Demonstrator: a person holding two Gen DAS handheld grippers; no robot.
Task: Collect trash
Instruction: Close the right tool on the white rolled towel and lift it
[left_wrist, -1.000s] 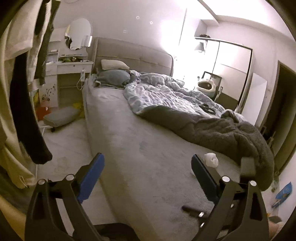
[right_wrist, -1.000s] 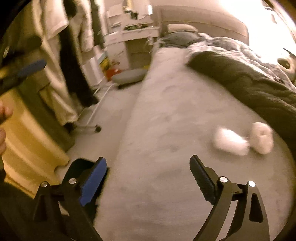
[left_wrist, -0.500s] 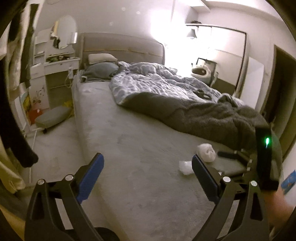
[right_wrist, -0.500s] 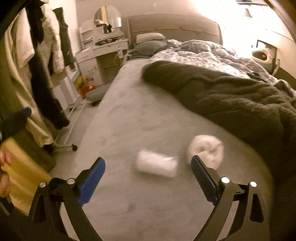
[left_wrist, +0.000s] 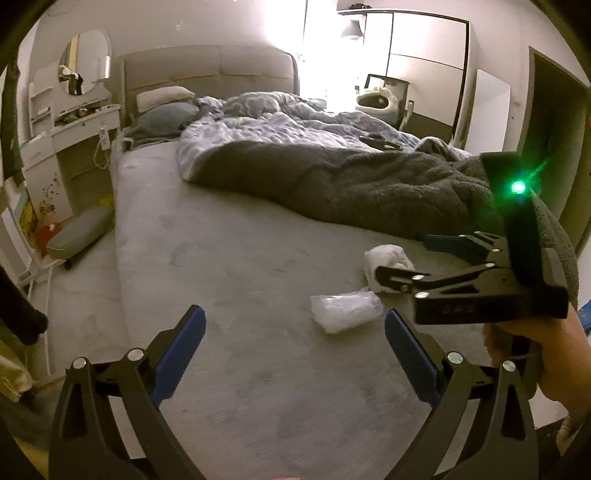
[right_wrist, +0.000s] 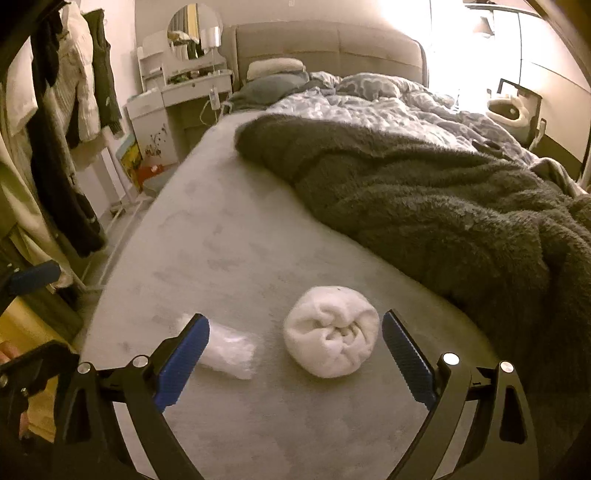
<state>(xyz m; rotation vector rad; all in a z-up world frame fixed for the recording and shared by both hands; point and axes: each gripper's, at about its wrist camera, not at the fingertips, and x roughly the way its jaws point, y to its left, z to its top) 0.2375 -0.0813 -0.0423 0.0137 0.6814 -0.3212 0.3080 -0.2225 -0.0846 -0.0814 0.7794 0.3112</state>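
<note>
Two pieces of trash lie on the grey bed sheet (right_wrist: 229, 258) near the foot of the bed. A crumpled white tissue ball (right_wrist: 331, 331) sits between my right gripper's open fingers (right_wrist: 295, 350); it also shows in the left wrist view (left_wrist: 386, 262). A clear crumpled plastic wrapper (right_wrist: 227, 349) lies just left of it, partly behind my right gripper's left finger, and shows in the left wrist view (left_wrist: 345, 310). My left gripper (left_wrist: 295, 347) is open and empty, short of the wrapper. The right gripper (left_wrist: 406, 258) is seen there from the side, hovering at the tissue ball.
A dark fuzzy blanket (right_wrist: 424, 192) and a pale quilt (left_wrist: 280, 125) cover the right and far half of the bed. Clothes hang on a rack (right_wrist: 62, 122) on the left. A white vanity (left_wrist: 70, 129) and a floor cushion (left_wrist: 79, 232) stand beside the bed.
Both grippers have moved forward over the bed toward the trash. The tissue ball now lies between the right gripper's fingers, and the wrapper is closer to the left gripper.
</note>
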